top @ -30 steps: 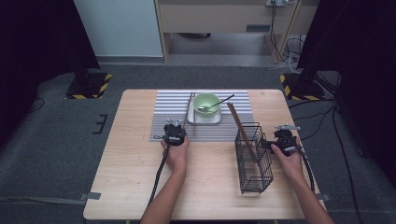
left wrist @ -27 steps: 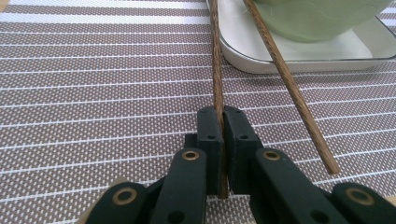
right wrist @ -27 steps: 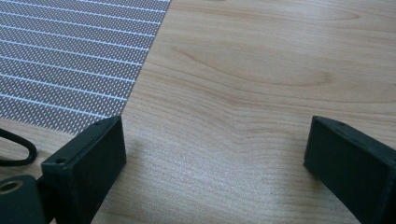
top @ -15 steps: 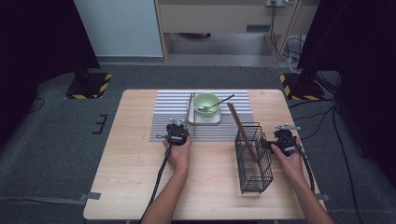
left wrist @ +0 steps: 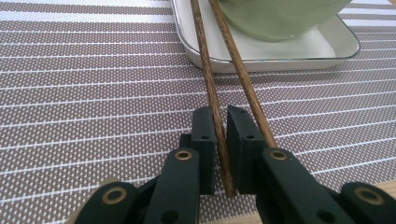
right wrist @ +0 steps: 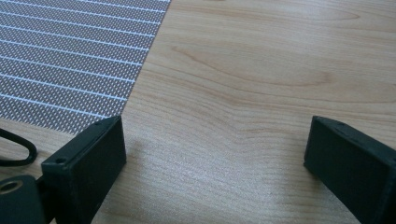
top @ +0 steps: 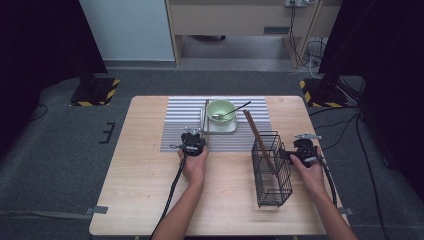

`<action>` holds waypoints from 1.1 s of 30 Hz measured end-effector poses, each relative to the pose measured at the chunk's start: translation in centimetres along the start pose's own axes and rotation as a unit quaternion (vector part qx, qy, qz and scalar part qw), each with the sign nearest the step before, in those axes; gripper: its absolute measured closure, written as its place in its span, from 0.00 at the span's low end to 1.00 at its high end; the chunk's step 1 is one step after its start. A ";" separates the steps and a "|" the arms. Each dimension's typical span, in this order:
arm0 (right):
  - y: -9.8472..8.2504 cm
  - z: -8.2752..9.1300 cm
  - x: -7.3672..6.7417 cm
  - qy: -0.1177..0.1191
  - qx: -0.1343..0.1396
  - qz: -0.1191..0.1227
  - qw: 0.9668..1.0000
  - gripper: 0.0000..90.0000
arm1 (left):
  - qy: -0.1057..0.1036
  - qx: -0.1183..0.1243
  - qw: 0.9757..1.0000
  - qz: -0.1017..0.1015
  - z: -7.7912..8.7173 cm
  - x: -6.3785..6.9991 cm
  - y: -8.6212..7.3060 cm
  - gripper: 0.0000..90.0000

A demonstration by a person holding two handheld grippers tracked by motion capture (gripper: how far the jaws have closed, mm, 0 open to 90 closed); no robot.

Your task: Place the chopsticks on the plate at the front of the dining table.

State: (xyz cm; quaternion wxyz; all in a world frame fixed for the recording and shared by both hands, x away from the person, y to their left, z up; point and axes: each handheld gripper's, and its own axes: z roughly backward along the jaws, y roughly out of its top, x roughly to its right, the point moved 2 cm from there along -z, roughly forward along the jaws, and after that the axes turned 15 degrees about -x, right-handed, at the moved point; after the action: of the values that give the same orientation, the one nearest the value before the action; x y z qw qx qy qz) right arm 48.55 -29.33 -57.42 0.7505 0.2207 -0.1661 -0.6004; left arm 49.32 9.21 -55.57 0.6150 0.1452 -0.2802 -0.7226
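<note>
On the striped placemat point(top: 182, 127), just left of the white tray point(left wrist: 289, 56) with its green bowl point(top: 221, 110), two wooden chopsticks point(left wrist: 210, 70) lie lengthwise, running from me toward the table's far edge. My left gripper point(left wrist: 221, 135) has one stick in a narrow gap, jaws just easing apart; whether the pads press it I cannot tell. The second stick lies outside the right pad point(left wrist: 245, 140). Over bare table point(right wrist: 261, 70), my right gripper point(right wrist: 215, 154) spreads wide, holding nothing, beside the wire basket point(top: 272, 170).

no readable text, labels, brands or numbers anywhere
</note>
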 end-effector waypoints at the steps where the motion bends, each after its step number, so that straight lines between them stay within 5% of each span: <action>1: 0.0 0.0 0.0 0.000 0.000 0.000 1.000 0.06 | -0.002 0.000 1.000 0.000 0.0 0.1 0.0 0.90; 33: 0.0 0.0 0.0 0.000 0.000 0.000 1.000 0.06 | -0.011 0.011 1.000 -0.005 -0.2 0.6 0.3 0.88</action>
State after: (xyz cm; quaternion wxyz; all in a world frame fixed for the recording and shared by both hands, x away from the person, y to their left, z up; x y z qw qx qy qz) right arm 48.55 -29.33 -57.42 0.7506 0.2208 -0.1663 -0.6002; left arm 49.59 8.57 -55.44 0.6064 0.1450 -0.2943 -0.7243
